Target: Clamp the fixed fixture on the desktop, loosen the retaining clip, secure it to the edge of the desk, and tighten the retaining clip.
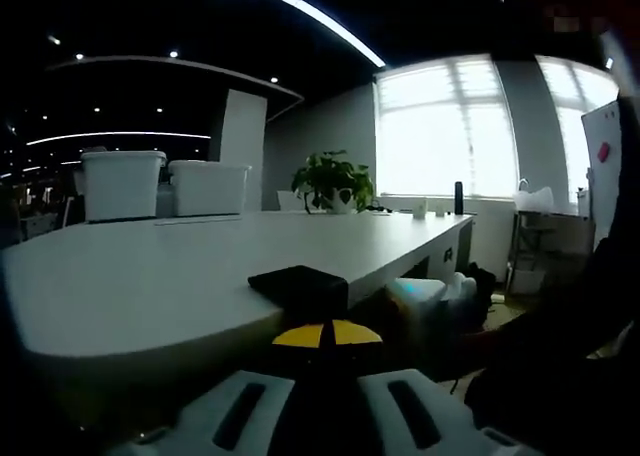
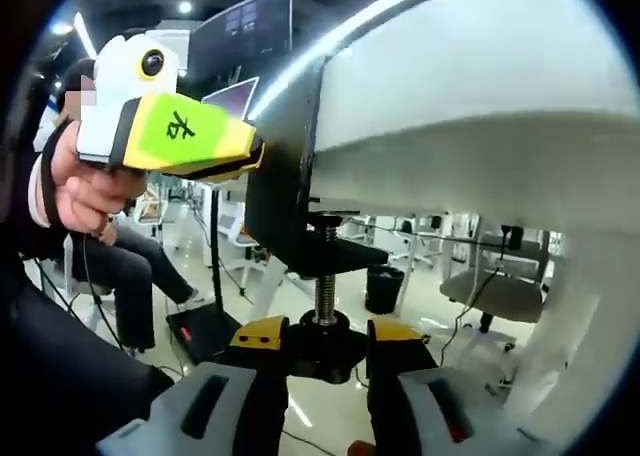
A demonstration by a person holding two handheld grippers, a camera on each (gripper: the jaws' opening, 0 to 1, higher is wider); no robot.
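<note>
The right tongs sit under the surface, their 2 yellow-tipped jaws clenched on the round black knob at the bottom of the clamp's threaded screw. That grip makes sense for turning the screw, which drives the pad above it up against the underside of the surface.

The clamp itself is a black C-shaped bracket hooked over the edge of the surface: its back plate runs down past the edge, and its lower arm carries the screw. In the right gripper view the pad looks close to the underside, but whether it already bears on it I cannot tell.

The left tongs come at the clamp from the side, level with the edge. Their yellow tips are grasping the clamp's side, just below its flat top plate, which lies on the edge of the surface. In the right gripper view they press against the back plate, held by a hand. This hold most likely steadies the bracket so it neither twists nor slips off while the screw turns.

Judging by this, the clamp is already placed and tightening is the step in hand.

Farther from the clamp on the surface stand 2 white bins and a plant.
</note>
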